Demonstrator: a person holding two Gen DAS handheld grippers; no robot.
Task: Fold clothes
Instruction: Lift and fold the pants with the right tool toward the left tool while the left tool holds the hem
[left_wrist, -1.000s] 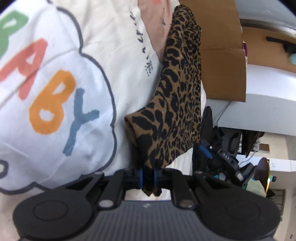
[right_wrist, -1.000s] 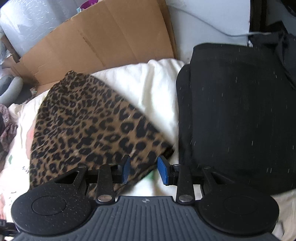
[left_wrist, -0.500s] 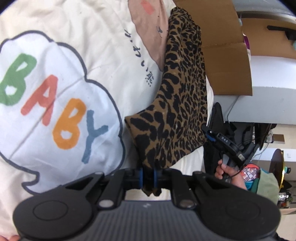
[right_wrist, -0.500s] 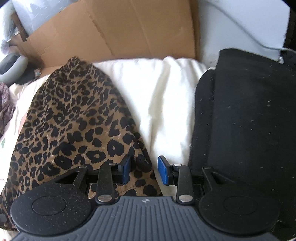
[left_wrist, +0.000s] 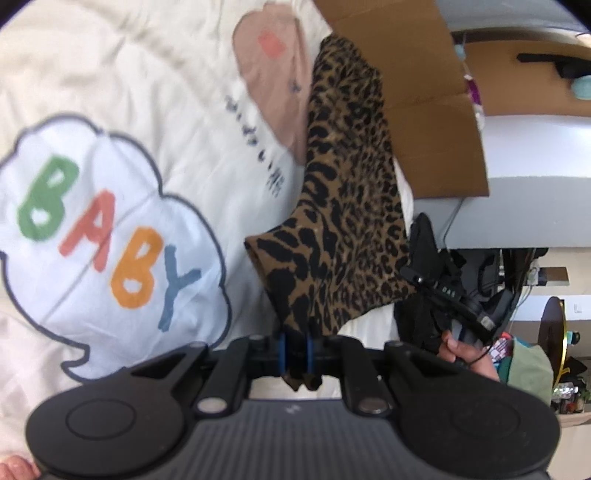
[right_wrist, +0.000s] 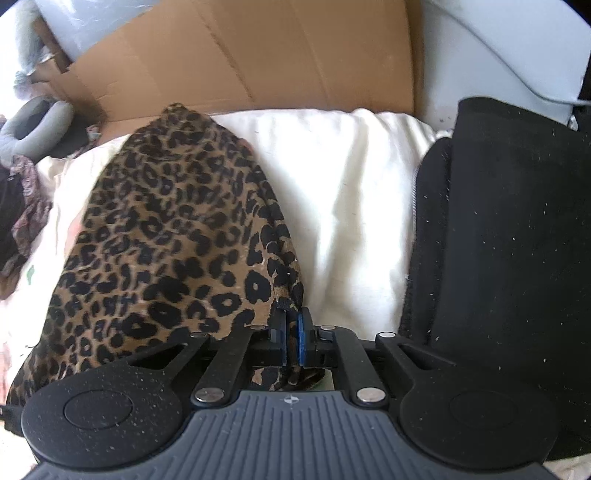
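Over the cream blanket (left_wrist: 155, 74), each gripper (left_wrist: 295, 350) (right_wrist: 291, 341) clamps the leopard-print garment's (right_wrist: 166, 240) corner.

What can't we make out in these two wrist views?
- Leopard garment: type and full outline; right view, gripper body covers its near edge.
- Small print on the blanket: left view, blurred.
- Black fabric: right view, cut off by the frame edge.

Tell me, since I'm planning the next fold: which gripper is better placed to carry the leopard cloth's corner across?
Probably left: the left gripper holds a raised corner of the leopard cloth over open quilt. The right gripper pinches an edge beside the black garment.
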